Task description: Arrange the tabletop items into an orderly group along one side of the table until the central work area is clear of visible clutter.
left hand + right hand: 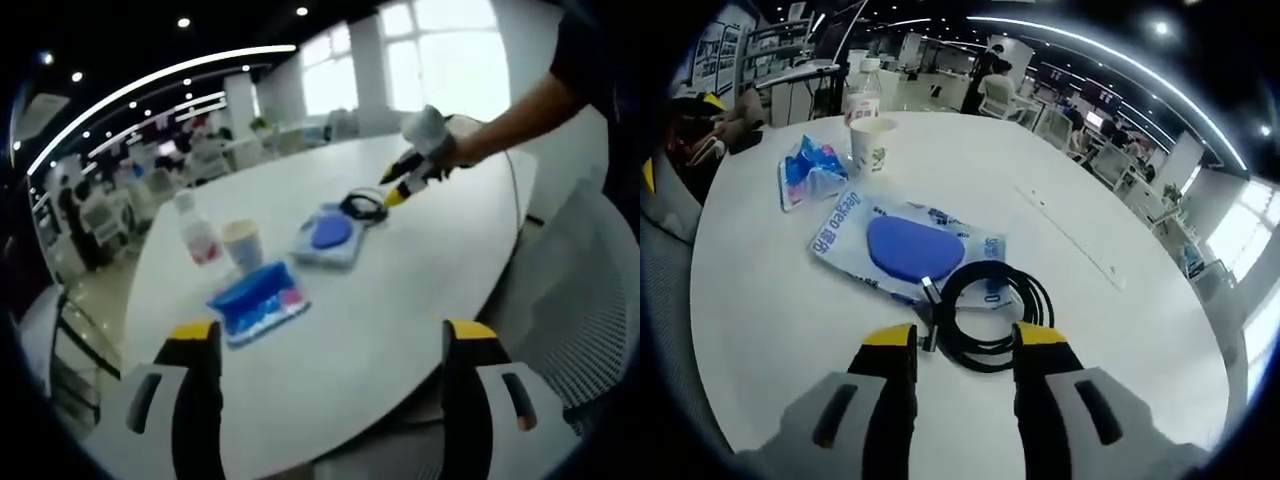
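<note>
My left gripper [335, 345] hangs with its jaws spread wide over the near edge of the white table [420, 280]. Just ahead of my left jaw lies a blue tissue pack [258, 300]; beyond it stand a paper cup [243, 243] and a bottle [198, 230]. Farther ahead the right gripper [392, 190] reaches a black cable coil [363, 206] beside a blue-printed packet [328, 236]

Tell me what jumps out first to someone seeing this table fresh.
The coiled black cable grabs the eye, lying right before the right gripper, whose yellow-tipped fingers stand apart around its near edge. Beside it lies a clear packet holding a blue mouse, the cable overlapping the packet's edge. Farther along the white table sit a blue tissue pack, a paper cup and a bottle.
</note>
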Demonstrator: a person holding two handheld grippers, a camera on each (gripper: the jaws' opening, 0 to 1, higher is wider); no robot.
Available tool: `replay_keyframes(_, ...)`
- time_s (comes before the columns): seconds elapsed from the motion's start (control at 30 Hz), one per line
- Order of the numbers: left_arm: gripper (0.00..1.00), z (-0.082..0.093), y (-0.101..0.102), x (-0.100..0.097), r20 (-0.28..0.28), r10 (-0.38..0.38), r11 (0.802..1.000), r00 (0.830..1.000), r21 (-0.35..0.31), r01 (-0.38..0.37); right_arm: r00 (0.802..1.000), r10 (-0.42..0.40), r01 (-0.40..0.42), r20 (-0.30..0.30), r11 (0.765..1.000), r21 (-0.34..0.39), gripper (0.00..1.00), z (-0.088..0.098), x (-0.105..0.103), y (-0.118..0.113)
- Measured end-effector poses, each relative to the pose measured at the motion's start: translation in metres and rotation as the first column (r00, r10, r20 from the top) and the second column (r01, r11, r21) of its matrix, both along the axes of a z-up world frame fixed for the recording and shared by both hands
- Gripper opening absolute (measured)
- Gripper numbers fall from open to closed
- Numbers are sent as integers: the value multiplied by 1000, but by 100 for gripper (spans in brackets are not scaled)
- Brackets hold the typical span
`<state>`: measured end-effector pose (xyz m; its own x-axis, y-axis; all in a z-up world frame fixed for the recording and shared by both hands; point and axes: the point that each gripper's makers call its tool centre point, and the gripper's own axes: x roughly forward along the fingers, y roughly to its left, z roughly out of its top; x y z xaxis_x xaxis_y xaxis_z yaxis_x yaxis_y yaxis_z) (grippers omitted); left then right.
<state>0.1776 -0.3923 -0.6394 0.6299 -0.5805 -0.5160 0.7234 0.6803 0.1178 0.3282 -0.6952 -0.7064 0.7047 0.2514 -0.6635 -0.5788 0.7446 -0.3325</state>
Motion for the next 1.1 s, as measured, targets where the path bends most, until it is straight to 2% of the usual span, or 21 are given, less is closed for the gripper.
replay_keyframes(0.17,87,-1,2,1,-2,10,1000,1000,6,-10,1000,-8,8,-11,1000,-23,29,-9,4,1)
replay_keyframes(0.3,87,-1,3,2,-3,15,1000,1000,8,-15,1000,3,-3,-30,1000,-8,29,-14,6,6)
replay_keyframes(0.47,86,-3,4,1,-9,17,1000,1000,15,-17,1000,-5,4,-21,1000,-23,24,-18,16,8)
replay_keyframes(0.9,83,-7,7,1,-21,24,999,999,33,-23,998,-15,12,-68,999,-32,17,-33,26,16)
replay_keyframes(1.1,81,-8,8,1,-26,24,999,999,42,-23,995,-30,30,-95,1000,-4,14,-37,28,19)
